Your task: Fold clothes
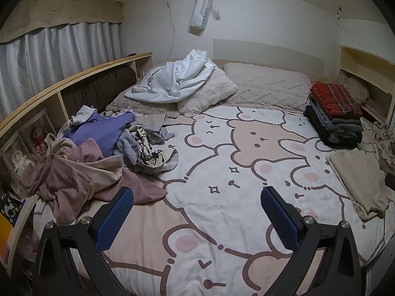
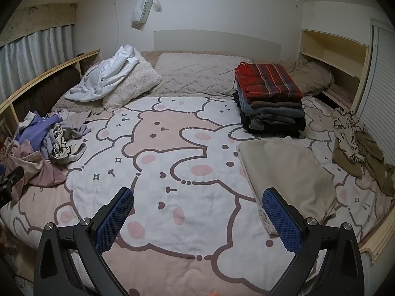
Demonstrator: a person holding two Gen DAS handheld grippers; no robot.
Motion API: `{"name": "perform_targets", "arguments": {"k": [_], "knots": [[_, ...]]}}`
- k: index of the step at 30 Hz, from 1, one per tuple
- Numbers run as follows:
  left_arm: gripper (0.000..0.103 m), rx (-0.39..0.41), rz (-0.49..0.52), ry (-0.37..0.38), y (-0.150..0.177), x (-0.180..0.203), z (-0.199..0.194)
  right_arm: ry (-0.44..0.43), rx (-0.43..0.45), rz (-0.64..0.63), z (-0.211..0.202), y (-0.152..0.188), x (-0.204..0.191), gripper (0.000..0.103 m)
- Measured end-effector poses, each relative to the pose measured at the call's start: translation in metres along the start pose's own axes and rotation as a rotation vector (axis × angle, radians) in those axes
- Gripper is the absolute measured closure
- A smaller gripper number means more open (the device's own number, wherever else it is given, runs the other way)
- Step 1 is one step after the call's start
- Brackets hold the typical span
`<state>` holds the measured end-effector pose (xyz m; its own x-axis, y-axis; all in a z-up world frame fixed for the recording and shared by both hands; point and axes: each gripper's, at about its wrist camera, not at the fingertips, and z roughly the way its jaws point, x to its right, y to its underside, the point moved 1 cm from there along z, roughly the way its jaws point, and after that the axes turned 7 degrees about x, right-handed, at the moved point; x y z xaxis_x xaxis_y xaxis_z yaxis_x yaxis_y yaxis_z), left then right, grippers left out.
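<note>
My left gripper and right gripper both spread wide and empty over the bear-print blanket, unfolded clothes heap at left, one folded stack and one folded beige piece at right, two pillows behind, nothing blocking my path.

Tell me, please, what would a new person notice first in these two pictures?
Probably the big cartoon-bear blanket covering the bed. Next, the neat stack of folded clothes, topped by a red plaid piece, standing at the far right near the pillows, against the loose heap of unfolded clothes at the left edge. A folded beige cloth lies flat in front of the stack.
</note>
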<state>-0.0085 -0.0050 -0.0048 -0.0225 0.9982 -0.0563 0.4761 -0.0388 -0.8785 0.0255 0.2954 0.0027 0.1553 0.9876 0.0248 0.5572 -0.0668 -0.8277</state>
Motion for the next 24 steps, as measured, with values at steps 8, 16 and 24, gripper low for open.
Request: {"name": "perform_targets", "arguments": {"k": [8, 16, 24], "knots": [[0.000, -0.004, -0.011, -0.005, 0.0005, -0.0026, 0.0014, -0.002, -0.002, -0.008, 0.0004, 0.0025, -0.0028, 0.000], [0.000, -0.004, -0.013, -0.009, 0.0010, -0.0052, 0.0014, 0.001, -0.012, -0.014, 0.0026, 0.0031, -0.0053, 0.000], [0.000, 0.001, -0.016, -0.011, 0.0014, -0.0082, 0.0016, -0.002, -0.017, -0.013, 0.0035, 0.0042, -0.0059, 0.000]]}}
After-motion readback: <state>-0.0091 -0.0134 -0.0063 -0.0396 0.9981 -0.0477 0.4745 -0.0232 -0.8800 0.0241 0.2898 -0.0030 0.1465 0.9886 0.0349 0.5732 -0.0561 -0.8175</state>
